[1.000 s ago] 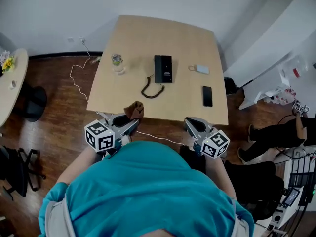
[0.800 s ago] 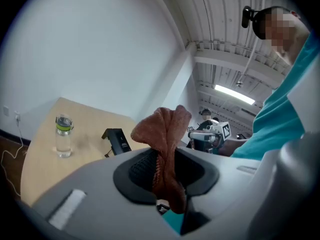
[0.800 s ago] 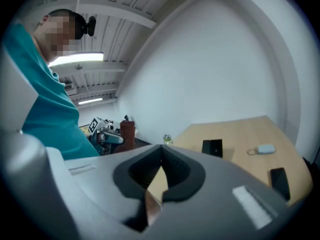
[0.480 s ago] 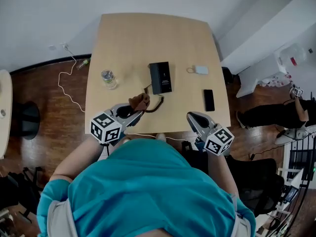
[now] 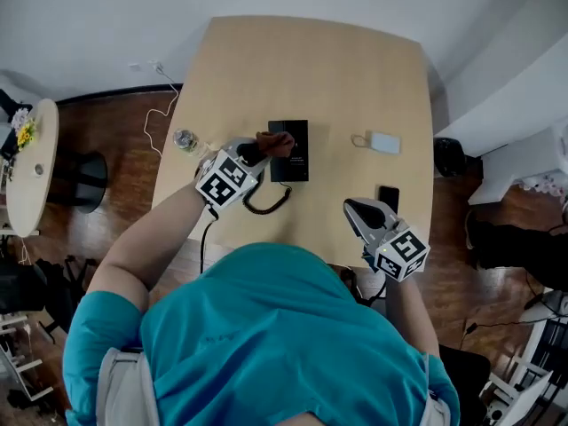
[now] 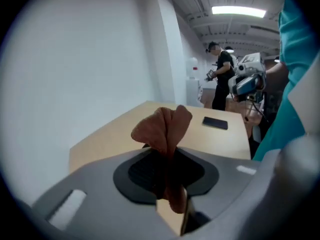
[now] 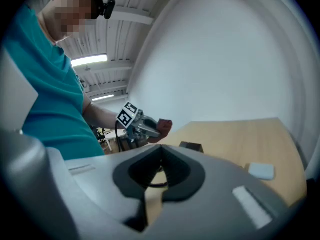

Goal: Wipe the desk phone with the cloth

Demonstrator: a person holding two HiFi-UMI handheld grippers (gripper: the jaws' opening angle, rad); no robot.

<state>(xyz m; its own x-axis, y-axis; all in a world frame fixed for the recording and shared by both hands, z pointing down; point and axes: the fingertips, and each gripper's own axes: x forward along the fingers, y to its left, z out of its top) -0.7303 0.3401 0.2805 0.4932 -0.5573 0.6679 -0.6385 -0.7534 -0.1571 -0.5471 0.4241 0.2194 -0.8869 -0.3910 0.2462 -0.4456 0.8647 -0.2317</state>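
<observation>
Left tool [image 5: 256,152] clamped on a brown cloth [image 5: 276,143], cloth over the left edge of the desk phone [image 5: 295,156] on the table [image 5: 311,69], right tool [image 5: 358,211] jaws together, empty, right of the phone

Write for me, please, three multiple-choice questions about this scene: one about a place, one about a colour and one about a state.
1. Where is the cloth?
A. inside a drawer
B. at the desk phone
C. on a shelf

2. What colour is the cloth?
A. blue
B. white
C. brown

3. In what state is the left gripper?
A. shut on the cloth
B. open
C. shut and empty

Answers:
1 B: the head view shows the cloth over the phone's upper left part.
2 C: both gripper views show it reddish brown.
3 A: the left gripper view shows the cloth pinched between the jaws.
</observation>
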